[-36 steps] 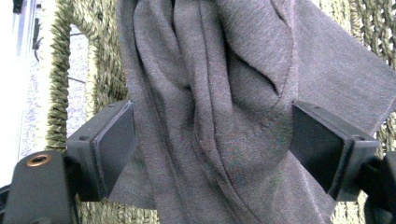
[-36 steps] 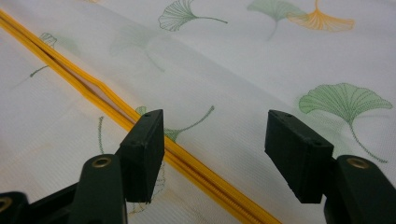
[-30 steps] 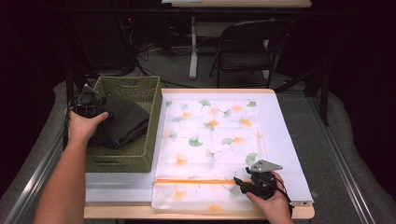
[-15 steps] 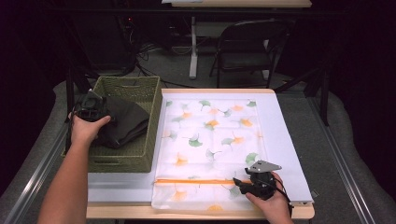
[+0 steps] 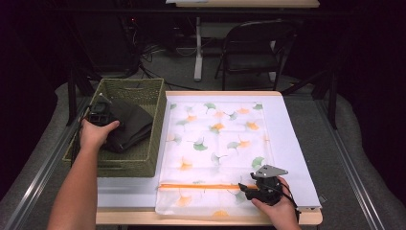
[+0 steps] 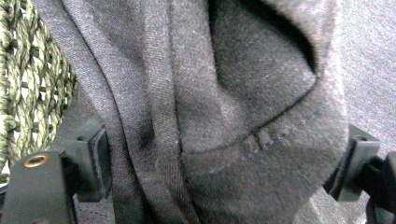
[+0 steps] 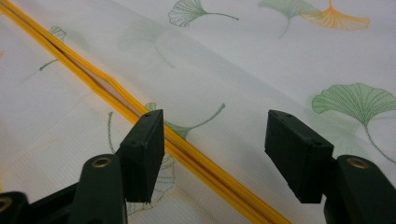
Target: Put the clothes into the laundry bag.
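Note:
A dark grey cloth (image 5: 131, 125) lies bunched in a green woven basket (image 5: 129, 84) at the table's left. My left gripper (image 5: 102, 114) is down in the basket, open, its jaws standing wide on either side of a thick fold of the cloth (image 6: 219, 102). A white mesh bag (image 5: 215, 143) printed with green and orange leaves lies flat on the table. Its orange zipper (image 5: 201, 186) runs along the near end. My right gripper (image 5: 243, 188) is open just above the bag, the zipper (image 7: 196, 158) passing under its left jaw.
The basket wall (image 6: 28, 79) stands close on the left of the cloth. A white board (image 5: 294, 143) covers the table under the bag, with its near edge just below my right hand. A folding chair (image 5: 253, 48) stands beyond the far edge.
My left gripper has shifted slightly nearer and rightward onto the cloth in the basket. The right gripper has stayed at the zipper.

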